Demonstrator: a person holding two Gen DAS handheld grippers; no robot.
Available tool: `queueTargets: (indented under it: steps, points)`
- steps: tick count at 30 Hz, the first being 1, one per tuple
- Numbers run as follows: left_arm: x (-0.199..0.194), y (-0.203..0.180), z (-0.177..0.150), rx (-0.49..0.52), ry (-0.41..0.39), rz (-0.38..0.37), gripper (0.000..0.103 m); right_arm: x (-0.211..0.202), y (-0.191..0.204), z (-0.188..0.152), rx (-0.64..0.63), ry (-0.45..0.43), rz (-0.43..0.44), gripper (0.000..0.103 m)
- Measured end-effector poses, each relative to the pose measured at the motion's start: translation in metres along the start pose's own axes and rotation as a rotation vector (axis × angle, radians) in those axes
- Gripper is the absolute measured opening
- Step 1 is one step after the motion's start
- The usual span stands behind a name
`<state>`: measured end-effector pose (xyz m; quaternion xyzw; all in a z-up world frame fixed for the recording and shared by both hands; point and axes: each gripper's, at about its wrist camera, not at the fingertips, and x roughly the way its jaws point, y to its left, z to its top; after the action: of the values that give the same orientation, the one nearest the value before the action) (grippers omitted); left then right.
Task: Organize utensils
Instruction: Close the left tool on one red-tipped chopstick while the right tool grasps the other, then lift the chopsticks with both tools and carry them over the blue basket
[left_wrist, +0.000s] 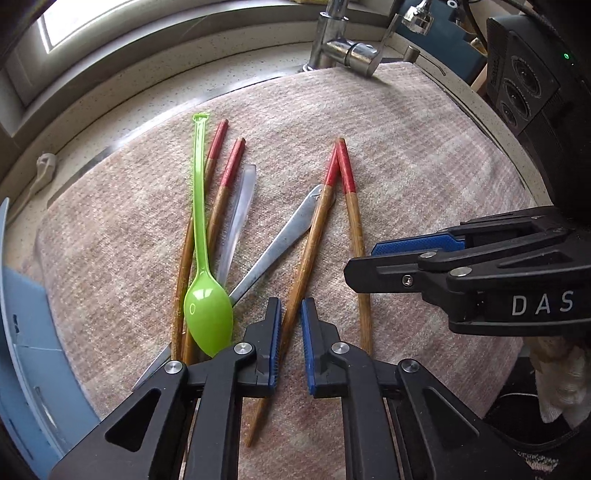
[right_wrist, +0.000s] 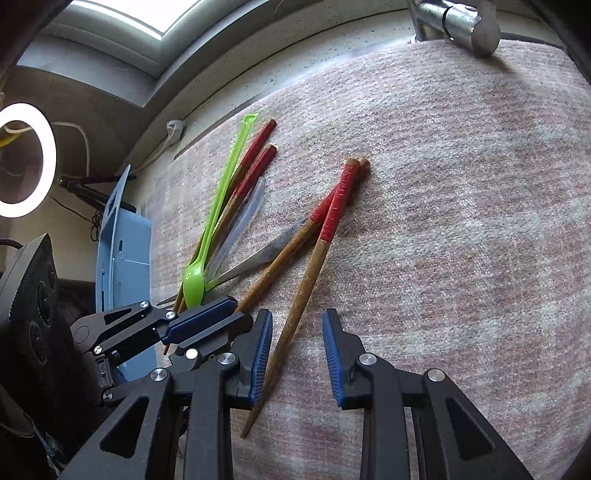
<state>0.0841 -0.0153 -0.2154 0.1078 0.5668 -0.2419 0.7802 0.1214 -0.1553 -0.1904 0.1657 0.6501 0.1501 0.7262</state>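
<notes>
Left gripper (left_wrist: 290, 306): standing almost shut, pinching the left stick (left_wrist: 314, 236) of the V-shaped pair low on its bare wood.
Right gripper (right_wrist: 297, 317): standing part open, straddling the right stick (right_wrist: 306, 280); wood lying close along the 9 o'clock pad, well clear of the 3 o'clock pad.
Sticks: lying on the towel (left_wrist: 406, 147), red ends meeting at 12 o'clock, thin ends spreading towards 6.
Spoon (left_wrist: 207, 306): green, lying at 9 o'clock from the left gripper, bowl resting over a second stick pair (left_wrist: 218, 206) and a metal handle (left_wrist: 280, 243).
Left view only: showing the tap (left_wrist: 347, 51) at 12 o'clock and the right gripper reaching in from 3 o'clock over the right stick.
Right view only: showing a ring light (right_wrist: 26, 158) at 9 o'clock, a blue rack (right_wrist: 125, 251) beside the towel, and the left gripper coming in from 8 o'clock.
</notes>
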Motion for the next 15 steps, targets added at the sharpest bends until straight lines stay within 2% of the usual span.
queueTargets:
  steps: [5,13,15]
  points:
    - [-0.001,0.004,-0.003,-0.040,-0.010,-0.025,0.009,0.003,0.006,-0.001,-0.055,-0.004,-0.068,0.014]
    - [-0.005,-0.006,-0.020,-0.092,-0.018,-0.070,0.007,-0.007,-0.012,0.002,-0.052,0.017,-0.073,0.007]
    - [-0.004,-0.012,-0.018,-0.072,-0.014,-0.036,0.008,-0.008,-0.019,0.002,-0.042,0.023,-0.061,0.006]
